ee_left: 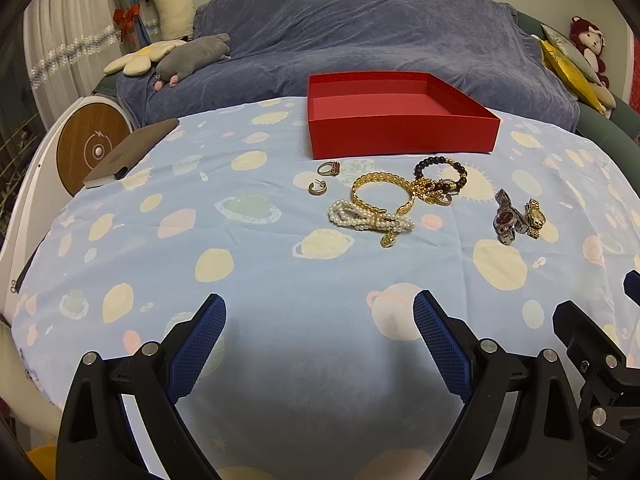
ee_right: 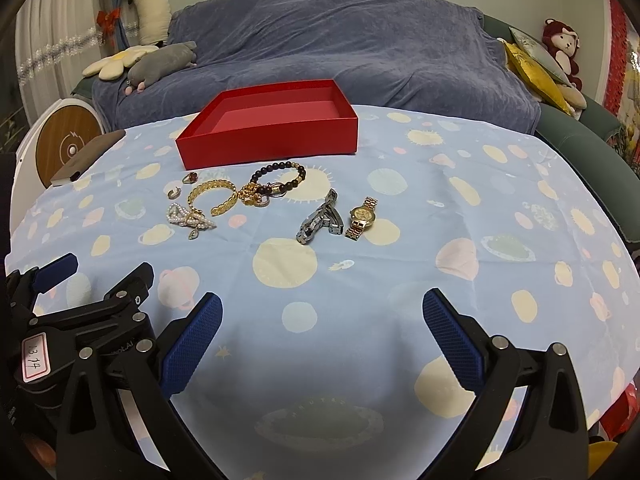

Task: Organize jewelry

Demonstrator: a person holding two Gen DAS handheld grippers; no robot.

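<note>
**A:** Jewelry first, left to right. Where does it all lie?

**B:** On the planet-print cloth [ee_left: 248,272], in front of the red box [ee_left: 400,136]. In the left wrist view, farthest left are a ring with a red stone [ee_left: 329,168] and a small hoop earring [ee_left: 317,189], both at about 12 o'clock from the left gripper [ee_left: 318,320]. Tiny, hard, probably slippery; I'd pinch each across its band.

**A:** And next?

**B:** A gold cuff bangle [ee_left: 382,194], stiff, best taken on its rim. Its open ends overlap a pearl strand [ee_left: 370,220] with a gold charm: limp, it will sag, so grip the bunched middle. A dark bead bracelet [ee_left: 442,172] touches a tangle of gold chain [ee_left: 432,194]; lifting one could drag the other.

**A:** Rightmost?

**B:** Two wristwatches side by side at 1 o'clock: a silver one [ee_left: 507,216] and a gold one [ee_left: 535,216]. Likely the heaviest pieces; take them by the band, not the glass.

**A:** The box?

**B:** Lidless, shallow, nothing inside it in either view.

**A:** Tools?

**B:** Both are spread wide and carry nothing. The right gripper [ee_right: 322,328] hovers low over the cloth, watches at its 12 o'clock, well short of every piece.
</note>
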